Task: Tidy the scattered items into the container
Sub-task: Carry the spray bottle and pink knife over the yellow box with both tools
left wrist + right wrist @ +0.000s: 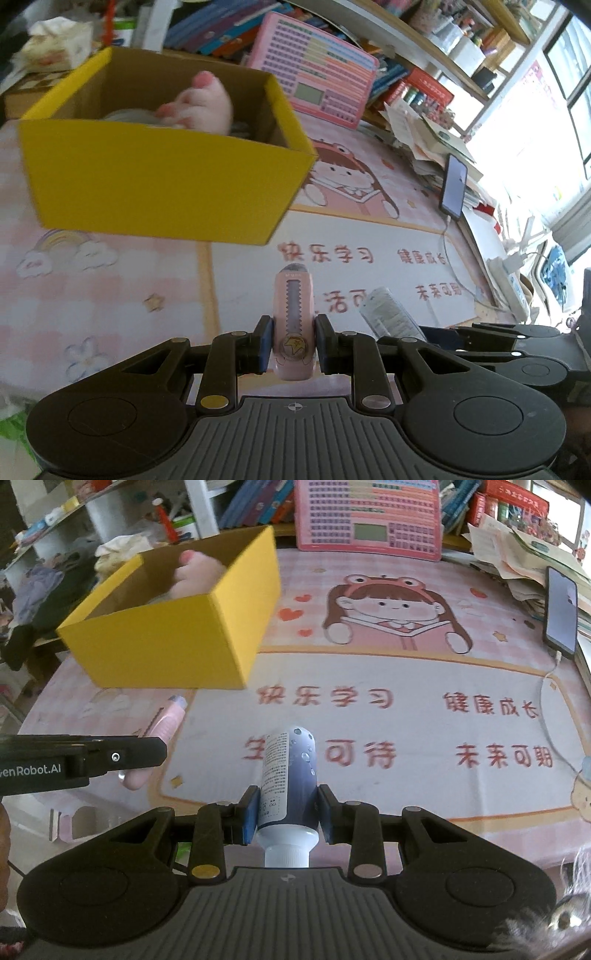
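My left gripper (293,341) is shut on a pink utility knife (293,317) that sticks out forward over the mat. My right gripper (287,814) is shut on a dark blue tube (290,775) with a white cap toward the camera. The yellow cardboard box (162,184) stands ahead and to the left, open on top, with a pink and white plush toy (199,105) inside. In the right wrist view the box (177,635) is at upper left, and the left gripper's finger (110,758) with the pink knife (166,720) shows at the left. The tube (391,314) also shows right of the knife.
A pink cartoon desk mat (388,686) covers the desk. A pink learning tablet (314,70) leans on books at the back. A phone (561,609) with a cable lies at the right by stacked papers (517,554). A small pink and white object (70,821) lies at the near left.
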{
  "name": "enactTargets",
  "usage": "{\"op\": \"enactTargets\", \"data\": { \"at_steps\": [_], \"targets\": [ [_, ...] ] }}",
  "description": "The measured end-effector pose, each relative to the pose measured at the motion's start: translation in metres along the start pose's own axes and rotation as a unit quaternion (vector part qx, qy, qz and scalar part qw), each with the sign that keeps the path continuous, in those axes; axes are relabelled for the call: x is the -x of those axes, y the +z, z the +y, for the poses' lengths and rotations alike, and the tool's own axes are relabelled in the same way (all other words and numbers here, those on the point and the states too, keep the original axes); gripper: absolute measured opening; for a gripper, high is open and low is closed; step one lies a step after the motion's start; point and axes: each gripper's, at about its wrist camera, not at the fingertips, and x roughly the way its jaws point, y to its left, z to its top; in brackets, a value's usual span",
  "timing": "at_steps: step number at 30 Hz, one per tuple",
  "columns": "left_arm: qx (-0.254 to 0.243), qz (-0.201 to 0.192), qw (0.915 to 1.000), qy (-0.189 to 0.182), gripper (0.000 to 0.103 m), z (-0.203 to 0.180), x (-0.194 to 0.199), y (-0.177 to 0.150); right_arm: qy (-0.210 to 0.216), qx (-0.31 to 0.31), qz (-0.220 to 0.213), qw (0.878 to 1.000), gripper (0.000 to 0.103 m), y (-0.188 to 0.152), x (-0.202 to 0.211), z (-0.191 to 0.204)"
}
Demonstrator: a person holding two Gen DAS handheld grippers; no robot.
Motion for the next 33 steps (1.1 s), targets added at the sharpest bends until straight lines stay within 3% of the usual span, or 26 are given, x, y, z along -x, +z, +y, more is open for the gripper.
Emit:
{"op": "enactTargets", "data": {
  "at_steps": [18, 33],
  "targets": [
    [0.057, -0.048, 0.9966, 0.036, 0.023, 0.063, 0.066, -0.026, 0.049, 0.086, 0.000, 0.995, 0.031, -0.003, -0.004, 0.087],
    [0.082, -0.091, 0.9906, 0.061, 0.023, 0.093, 0.096, -0.022, 0.077, 0.146, -0.015, 0.986, 0.031, 0.015, -0.007, 0.134]
  ]
}}
